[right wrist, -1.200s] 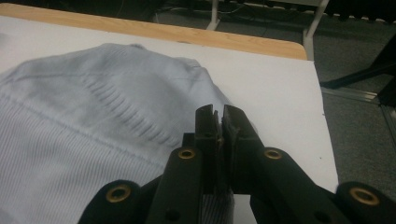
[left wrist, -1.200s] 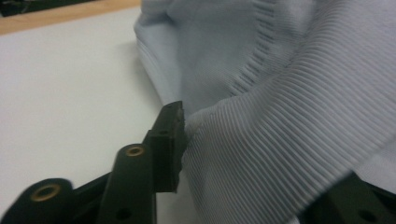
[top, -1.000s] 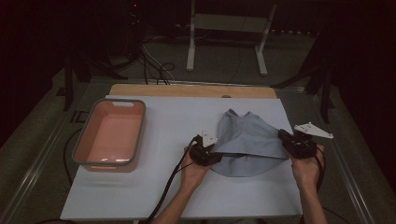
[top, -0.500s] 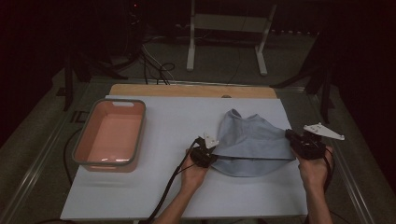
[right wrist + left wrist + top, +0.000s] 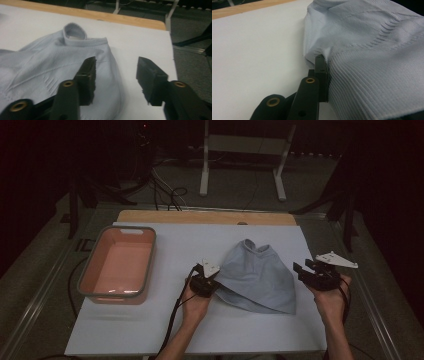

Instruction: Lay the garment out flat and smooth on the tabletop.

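A light blue-grey knit garment (image 5: pixel 257 275) lies crumpled on the white table (image 5: pixel 200 240), its collar toward the far side. My left gripper (image 5: pixel 212 282) is at the garment's left edge. In the left gripper view its jaws (image 5: pixel 323 60) are shut on a fold of the ribbed cloth (image 5: pixel 374 62). My right gripper (image 5: pixel 302 270) hovers just off the garment's right edge. Its jaws have just been opening. In the right gripper view they (image 5: pixel 116 66) stand apart above the table, with the garment (image 5: pixel 50 65) lying under the left jaw and nothing pressed between the pads.
A pink tub with a grey rim (image 5: pixel 147 265) sits at the table's left. A wooden board (image 5: pixel 205 216) runs along the far edge, with a metal stand (image 5: pixel 245 145) and cables on the floor behind. Bare table lies near the front edge.
The right gripper let go of the garment's right edge, opened and drew slightly right. The left gripper closed on the left edge. The cloth stretched between them has slackened.
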Motion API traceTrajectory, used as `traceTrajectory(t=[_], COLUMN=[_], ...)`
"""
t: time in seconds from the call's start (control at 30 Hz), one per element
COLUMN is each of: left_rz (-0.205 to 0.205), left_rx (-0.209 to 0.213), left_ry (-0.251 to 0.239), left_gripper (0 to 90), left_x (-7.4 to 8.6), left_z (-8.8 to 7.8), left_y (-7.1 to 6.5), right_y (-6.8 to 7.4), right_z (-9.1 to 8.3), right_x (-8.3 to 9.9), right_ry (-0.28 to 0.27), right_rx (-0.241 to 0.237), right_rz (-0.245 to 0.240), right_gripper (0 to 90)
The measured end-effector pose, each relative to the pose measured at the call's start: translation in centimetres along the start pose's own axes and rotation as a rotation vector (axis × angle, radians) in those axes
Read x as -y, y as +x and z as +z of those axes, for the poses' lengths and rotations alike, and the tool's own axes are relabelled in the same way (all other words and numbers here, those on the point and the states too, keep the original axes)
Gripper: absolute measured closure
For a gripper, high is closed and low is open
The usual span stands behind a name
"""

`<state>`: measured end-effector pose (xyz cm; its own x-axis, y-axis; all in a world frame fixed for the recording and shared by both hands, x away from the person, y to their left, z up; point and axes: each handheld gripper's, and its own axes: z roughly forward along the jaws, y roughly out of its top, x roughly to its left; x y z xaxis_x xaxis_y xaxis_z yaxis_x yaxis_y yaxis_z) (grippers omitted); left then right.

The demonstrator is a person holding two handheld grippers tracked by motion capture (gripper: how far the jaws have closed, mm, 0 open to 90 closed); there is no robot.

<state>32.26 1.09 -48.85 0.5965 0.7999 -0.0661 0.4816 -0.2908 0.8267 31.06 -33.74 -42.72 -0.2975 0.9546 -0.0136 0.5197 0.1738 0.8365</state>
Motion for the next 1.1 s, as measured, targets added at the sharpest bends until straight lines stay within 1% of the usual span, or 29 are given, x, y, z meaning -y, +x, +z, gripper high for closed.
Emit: traceTrajectory(t=[0.07, 0.1, 0.27, 0.3, 0.43, 0.53, 0.57, 0.7, 0.8, 0.97, 1.0, 1.03, 1.07, 1.1], left_rz=[0.003, -0.002, -0.013, -0.014, -0.018, -0.026, -0.024, -0.026, -0.017, -0.017, -0.018, -0.024, -0.022, -0.017], left_rx=[-0.008, -0.009, -0.018, -0.022, -0.029, -0.023, -0.023, -0.015, -0.016, -0.009, -0.003, -0.001, -0.002, -0.004], left_ry=[0.000, -0.004, -0.007, -0.005, -0.005, -0.008, -0.010, -0.008, -0.006, 0.002, 0.004, 0.005, 0.004, 0.006], left_gripper=[84.5, 84.5, 84.4, 84.4, 84.6, 84.5, 84.6, 84.5, 84.4, 84.0, 84.0, 84.0, 83.9, 83.9], left_x=[0.1, 0.2, 0.5, 0.5, 0.9, 1.2, 1.3, 1.7, 1.9, 2.4, 2.5, 2.6, 2.6, 2.6], left_z=[-0.3, -0.5, -1.4, -1.6, -2.4, -3.0, -3.2, -4.0, -4.6, -5.6, -5.8, -5.9, -6.1, -6.3], left_y=[0.3, 0.4, 1.3, 1.4, 1.9, 2.3, 2.3, 2.5, 2.6, 3.0, 3.1, 3.2, 3.2, 3.3], right_y=[0.2, 0.4, 1.0, 1.1, 1.5, 1.8, 2.0, 2.6, 3.1, 3.9, 4.1, 4.3, 4.4, 4.7], right_z=[0.2, 0.4, 0.8, 0.8, 1.1, 1.3, 1.3, 1.6, 1.8, 2.0, 2.0, 2.0, 1.9, 1.8], right_x=[0.0, 0.1, 0.1, 0.1, 0.2, 0.2, 0.3, 0.3, 0.4, 0.6, 0.6, 0.6, 0.7, 0.7], right_ry=[0.009, 0.015, 0.024, 0.026, 0.033, 0.034, 0.037, 0.044, 0.058, 0.075, 0.078, 0.082, 0.084, 0.087], right_rx=[-0.013, -0.018, -0.037, -0.040, -0.052, -0.065, -0.062, -0.088, -0.098, -0.118, -0.121, -0.127, -0.132, -0.136], right_rz=[-0.014, -0.020, -0.039, -0.047, -0.050, -0.057, -0.058, -0.069, -0.083, -0.096, -0.104, -0.101, -0.109, -0.107], right_gripper=[41.8, 40.1, 34.1, 33.5, 32.2, 30.3, 29.3, 25.8, 23.9, 23.7, 23.8, 23.9, 24.0, 24.3])
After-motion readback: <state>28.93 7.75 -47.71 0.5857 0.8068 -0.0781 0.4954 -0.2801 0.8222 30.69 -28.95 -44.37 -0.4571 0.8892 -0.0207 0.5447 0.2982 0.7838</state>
